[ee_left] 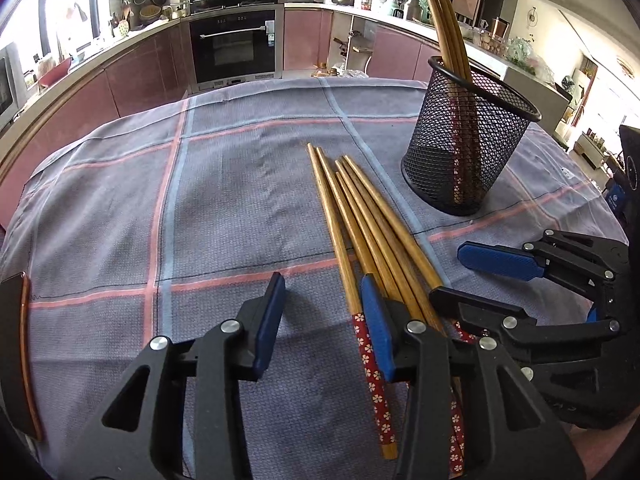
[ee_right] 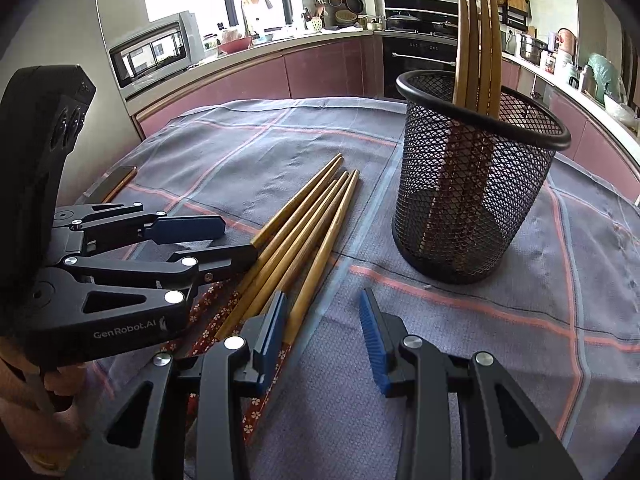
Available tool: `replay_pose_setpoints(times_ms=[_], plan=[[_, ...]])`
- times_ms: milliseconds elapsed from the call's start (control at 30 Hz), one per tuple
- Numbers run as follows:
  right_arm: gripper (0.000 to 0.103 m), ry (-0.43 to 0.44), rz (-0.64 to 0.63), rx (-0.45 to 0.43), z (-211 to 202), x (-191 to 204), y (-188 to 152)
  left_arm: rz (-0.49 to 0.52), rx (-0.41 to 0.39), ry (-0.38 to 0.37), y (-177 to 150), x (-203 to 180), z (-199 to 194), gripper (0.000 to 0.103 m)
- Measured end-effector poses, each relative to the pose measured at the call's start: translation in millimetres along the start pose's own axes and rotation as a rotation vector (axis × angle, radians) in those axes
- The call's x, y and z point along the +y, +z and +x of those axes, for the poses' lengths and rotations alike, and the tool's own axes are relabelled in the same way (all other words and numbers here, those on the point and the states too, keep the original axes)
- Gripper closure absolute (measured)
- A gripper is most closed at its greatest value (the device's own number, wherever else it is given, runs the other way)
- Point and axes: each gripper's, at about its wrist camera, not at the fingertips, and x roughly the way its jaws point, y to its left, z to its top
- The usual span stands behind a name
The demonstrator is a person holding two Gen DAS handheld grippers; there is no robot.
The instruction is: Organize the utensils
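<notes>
Wooden chopsticks [ee_left: 360,232] lie in a loose bundle on the table [ee_left: 224,200], five or so, narrow tips fanned toward the far side, red flower-patterned handle ends nearest the cameras. Table wears a grey-blue cloth with pink and pale-blue check lines.

Black mesh holder [ee_left: 468,140] stands upright on the cloth, beyond and to the right of the bundle, apart from it. Four chopsticks stand in it already, handle ends down, tips leaning over the rim.

Left gripper [ee_left: 322,328]: jaws apart, nothing between them but bare cloth. Its right blue pad sits over the handle ends of the bundle; whether it touches the wood I cannot tell. The outermost chopstick's red end runs just along the inner face of that pad.

Right gripper [ee_right: 324,336]: jaws apart as well, empty cloth in the gap. Its left pad overlaps the red ends of the bundle from the other side; most of the bundle lies left of it, outside the gap. Holder stands ahead and slightly right of these jaws, well clear.

The two grippers sit close side by side, with the bundle's handle ends under the space between them.

A dark flat object with an orange edge [ee_left: 20,352] lies at the table's left border. Kitchen counters and oven behind.
</notes>
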Motion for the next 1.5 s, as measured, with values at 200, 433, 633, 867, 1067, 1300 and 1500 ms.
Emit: replay_pose_setpoints(times_ms=[200, 433, 633, 867, 1067, 1300, 1500], plan=[[0.067, -0.005, -0.008, 0.003, 0.7, 1.7, 0.0, -0.003, 0.001, 0.013, 1.0, 0.2, 0.1, 0.068], [0.081, -0.010, -0.006, 0.008, 0.9, 1.9, 1.6, -0.011, 0.006, 0.013, 3.3, -0.8, 0.9, 0.089], [0.095, 0.051, 0.065, 0.014, -0.8, -13.1, 2.7, -0.036, 0.004, -0.001, 2.0, -1.8, -0.5, 0.095], [0.097, 0.083, 0.100, -0.015, -14.7, -22.3, 0.9, -0.049, -0.013, -0.033, -7.4, 0.0, -14.9, 0.096], [0.097, 0.106, 0.049, 0.003, -16.0, -11.7, -0.6, -0.038, 0.005, -0.053, -22.0, -4.7, -22.6, 0.096], [0.095, 0.078, 0.025, 0.043, -5.2, -12.5, 2.2, 0.008, 0.018, -0.014, -23.7, -5.5, -22.4, 0.094], [0.088, 0.065, -0.007, 0.054, 6.4, -13.6, 16.5, 0.057, 0.025, 0.011, -4.4, -6.7, -6.4, 0.084]])
